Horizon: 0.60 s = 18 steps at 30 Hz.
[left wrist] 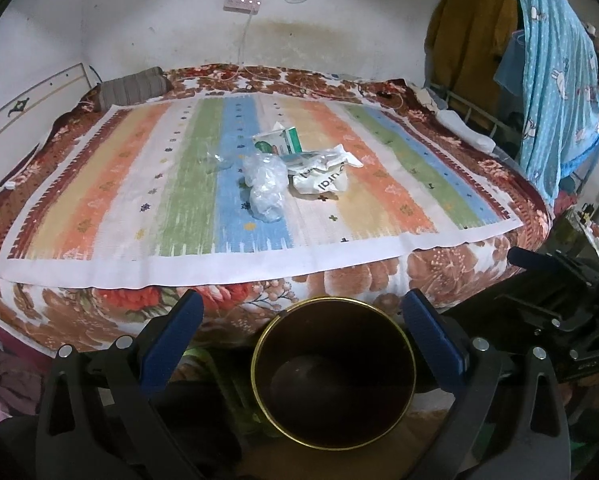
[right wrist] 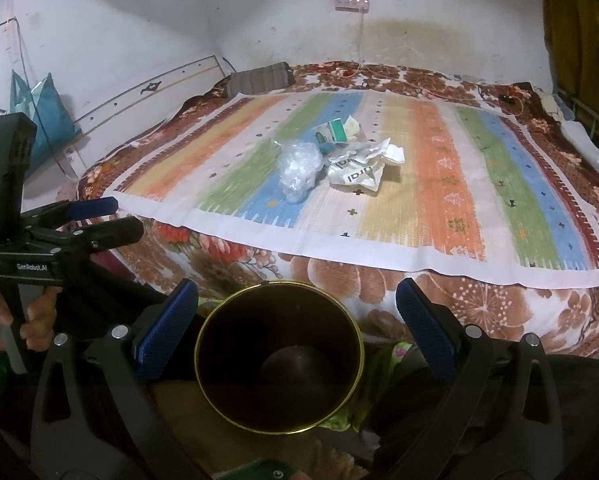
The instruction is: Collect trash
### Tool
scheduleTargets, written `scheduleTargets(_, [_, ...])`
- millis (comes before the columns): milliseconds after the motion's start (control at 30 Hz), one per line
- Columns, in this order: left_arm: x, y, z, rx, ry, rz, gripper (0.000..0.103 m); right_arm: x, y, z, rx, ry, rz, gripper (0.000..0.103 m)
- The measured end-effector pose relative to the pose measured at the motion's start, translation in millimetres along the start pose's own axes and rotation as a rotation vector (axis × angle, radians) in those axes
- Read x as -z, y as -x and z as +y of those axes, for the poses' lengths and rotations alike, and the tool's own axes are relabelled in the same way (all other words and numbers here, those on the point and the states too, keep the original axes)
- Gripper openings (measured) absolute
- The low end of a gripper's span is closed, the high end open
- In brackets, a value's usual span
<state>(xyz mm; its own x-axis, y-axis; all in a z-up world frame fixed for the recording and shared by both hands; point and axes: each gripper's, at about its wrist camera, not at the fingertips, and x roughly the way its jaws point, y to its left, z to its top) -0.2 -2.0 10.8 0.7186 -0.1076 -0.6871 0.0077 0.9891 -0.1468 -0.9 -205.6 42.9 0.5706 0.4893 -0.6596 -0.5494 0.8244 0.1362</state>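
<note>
Left gripper (left wrist: 301, 312): blue ribbed pads spread wide, holding nothing. Dark round bin (left wrist: 333, 372), brass-coloured rim, near, below the bed edge. Trash, mid-mat on the striped woven mat (left wrist: 139, 184), far beyond both tongs: crumpled clear plastic bag (left wrist: 265, 182), glossy, long axis near-to-far; green-white carton (left wrist: 283, 140), boxy, behind; creased white printed wrapper (left wrist: 319, 176), rightmost. Right gripper (right wrist: 297, 308): wide, empty. Neither arm looks clearly nearer.
</note>
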Motion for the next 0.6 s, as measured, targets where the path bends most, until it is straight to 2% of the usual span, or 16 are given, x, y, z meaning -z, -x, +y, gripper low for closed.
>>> scheduleTargets(367, [3.2, 0.0, -5.0, -0.001, -0.023, -0.012, 0.097, 0.1, 2.8, 0.7, -0.006, 0.006, -0.006, 0.094])
scheduleTargets(600, [2.0, 1.5, 0.4, -0.03, 0.009, -0.026, 0.097, 0.8, 3.4, 1.1, -0.006, 0.006, -0.005, 0.094])
